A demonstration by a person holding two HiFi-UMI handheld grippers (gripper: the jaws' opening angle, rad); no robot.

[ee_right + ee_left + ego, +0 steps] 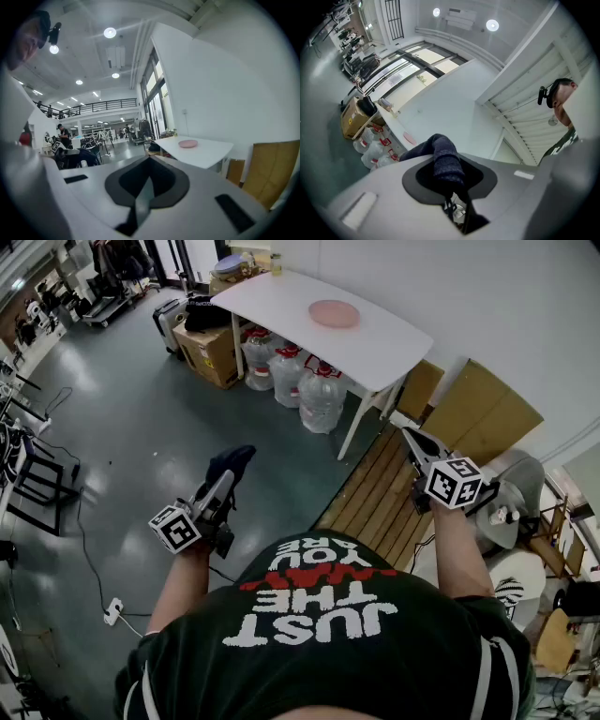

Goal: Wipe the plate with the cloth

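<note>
Cloth in level left tool, right tool (jaws together) dipped

A white worktop stands against the wall. Under it sit large clear water jugs with red tops. Just beside them is a cardboard box with a black bag on top. Wooden slats lie on the grey floor, brown boards lean on the wall, and a white power strip lies nearer.
</note>
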